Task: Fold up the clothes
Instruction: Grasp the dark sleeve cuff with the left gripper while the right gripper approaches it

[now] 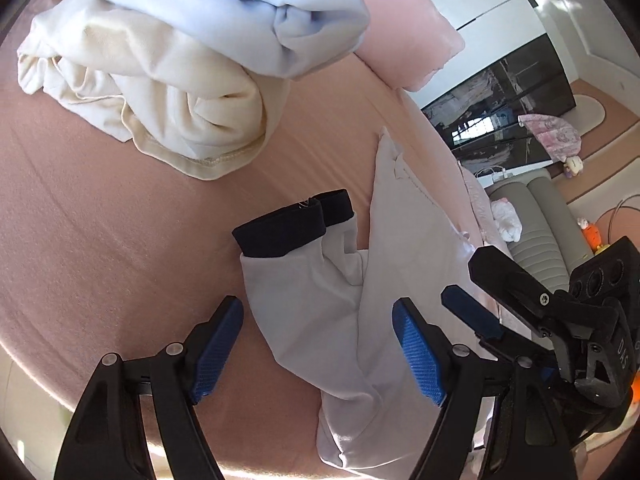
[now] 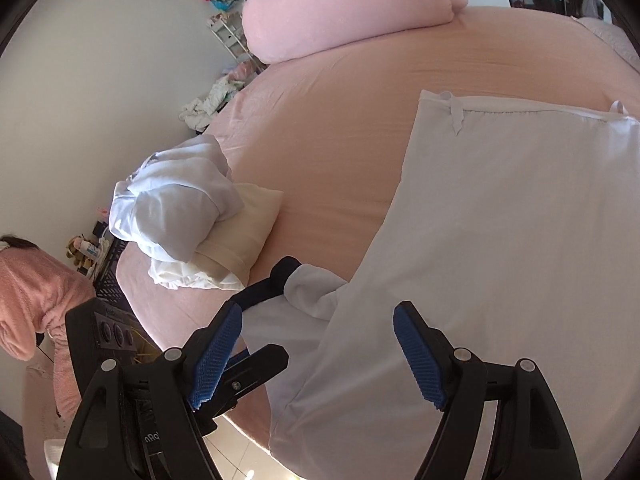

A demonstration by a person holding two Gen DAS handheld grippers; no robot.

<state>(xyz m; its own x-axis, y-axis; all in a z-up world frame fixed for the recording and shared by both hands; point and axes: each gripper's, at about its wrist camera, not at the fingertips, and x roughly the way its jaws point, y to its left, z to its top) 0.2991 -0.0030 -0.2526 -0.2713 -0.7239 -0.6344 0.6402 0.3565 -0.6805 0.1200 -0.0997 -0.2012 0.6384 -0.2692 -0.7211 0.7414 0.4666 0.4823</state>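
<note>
A white garment (image 1: 320, 320) with navy cuffs (image 1: 288, 226) lies flat on the pink bed sheet (image 1: 100, 220). Its sleeves point toward the pile of clothes. My left gripper (image 1: 318, 350) hovers open just over one sleeve, a blue pad on either side of it. My right gripper (image 1: 462, 276) is close on the right, above the garment's edge. In the right wrist view the garment's body (image 2: 500, 240) spreads wide, with a cuff (image 2: 276, 280) at its left. My right gripper (image 2: 318, 344) stands open over the garment's lower corner. The left gripper (image 2: 264, 362) pokes in at lower left.
A crumpled cream garment (image 1: 172, 112) and a pale blue one (image 1: 248, 8) are piled at the far left of the bed. A pink pillow (image 2: 348, 4) lies at the head. The bed's edge (image 2: 240, 428) is near, and a person's pink fuzzy sleeve (image 2: 32, 300) is at left.
</note>
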